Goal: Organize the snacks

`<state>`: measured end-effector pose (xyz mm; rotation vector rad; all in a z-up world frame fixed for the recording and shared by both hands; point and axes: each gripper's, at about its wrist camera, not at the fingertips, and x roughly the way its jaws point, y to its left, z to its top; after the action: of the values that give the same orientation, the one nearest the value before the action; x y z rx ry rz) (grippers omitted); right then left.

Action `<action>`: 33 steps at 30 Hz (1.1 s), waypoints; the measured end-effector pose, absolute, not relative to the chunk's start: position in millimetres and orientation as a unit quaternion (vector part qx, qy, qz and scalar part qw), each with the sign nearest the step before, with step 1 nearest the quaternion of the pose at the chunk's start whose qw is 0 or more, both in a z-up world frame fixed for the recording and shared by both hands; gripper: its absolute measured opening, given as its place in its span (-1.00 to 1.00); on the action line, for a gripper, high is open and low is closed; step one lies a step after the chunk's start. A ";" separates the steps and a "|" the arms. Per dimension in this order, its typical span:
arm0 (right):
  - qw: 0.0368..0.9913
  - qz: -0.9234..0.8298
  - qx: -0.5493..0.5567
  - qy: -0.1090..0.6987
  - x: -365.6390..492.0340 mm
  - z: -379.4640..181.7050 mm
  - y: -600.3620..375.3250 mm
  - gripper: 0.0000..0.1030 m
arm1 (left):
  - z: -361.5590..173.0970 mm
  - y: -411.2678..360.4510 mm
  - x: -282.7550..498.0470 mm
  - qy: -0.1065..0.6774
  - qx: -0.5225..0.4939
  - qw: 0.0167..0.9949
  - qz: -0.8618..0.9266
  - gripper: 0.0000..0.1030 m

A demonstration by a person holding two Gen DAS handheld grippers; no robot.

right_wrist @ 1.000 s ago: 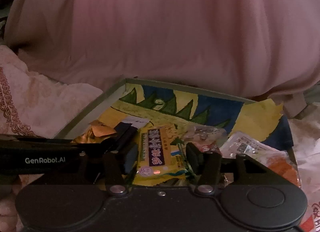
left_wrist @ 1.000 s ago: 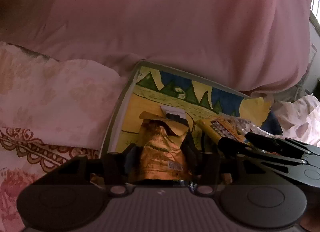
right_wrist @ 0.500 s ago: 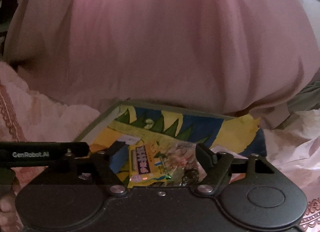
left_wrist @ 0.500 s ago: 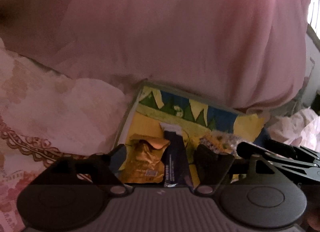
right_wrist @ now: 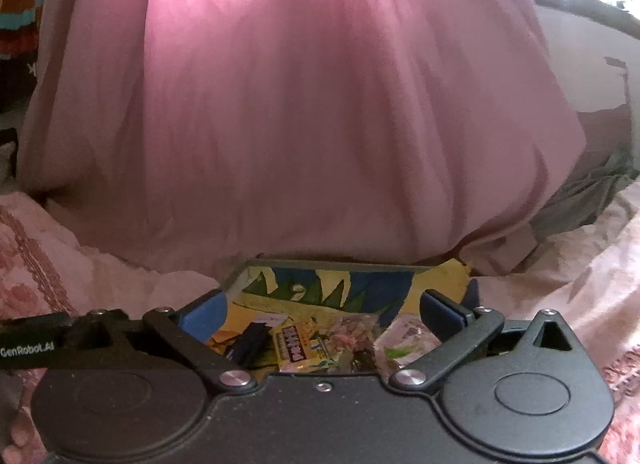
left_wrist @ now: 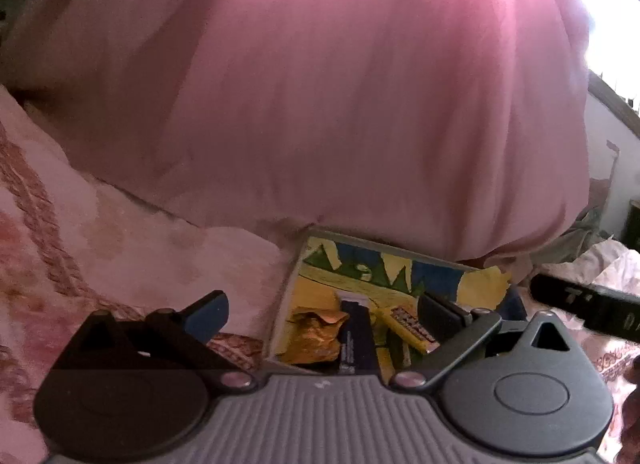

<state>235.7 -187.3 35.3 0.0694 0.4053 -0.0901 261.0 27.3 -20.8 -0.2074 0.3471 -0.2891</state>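
While both claws, left claw and right claw, are opening with nothing between them, the snacks lie in the tray on the bed; sorting seems nearly finished.

orange snack packet: crinkled glossy foil | pink curtain: soft matt cloth
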 end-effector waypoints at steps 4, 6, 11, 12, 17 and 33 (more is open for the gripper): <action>0.980 -0.048 0.033 0.191 208.3 45.5 -183.4 0.99 | -15.9 37.3 233.0 0.168 -0.114 0.970 -0.131 0.99; 0.980 -0.049 0.034 0.190 195.5 47.1 -181.5 0.99 | -14.1 41.4 218.9 0.167 -0.119 0.970 -0.129 0.99; 0.979 -0.048 0.034 0.197 161.5 47.2 -174.6 0.99 | -13.3 46.7 181.8 0.163 -0.106 0.973 -0.126 0.99; 0.978 -0.050 0.034 0.200 153.0 45.8 -173.5 0.99 | -14.3 47.1 173.9 0.164 -0.102 0.973 -0.126 0.99; 0.974 -0.058 0.040 0.214 116.2 39.1 -172.5 0.99 | -20.8 46.2 143.8 0.178 -0.088 0.972 -0.125 0.99; 0.966 -0.075 0.049 0.241 46.2 29.2 -167.7 0.99 | -38.4 42.2 76.7 0.196 -0.051 0.973 -0.108 0.99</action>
<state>46.2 -167.7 29.2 0.0981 0.4870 -0.1516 76.7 42.2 -38.4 -0.1020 0.3950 -0.2189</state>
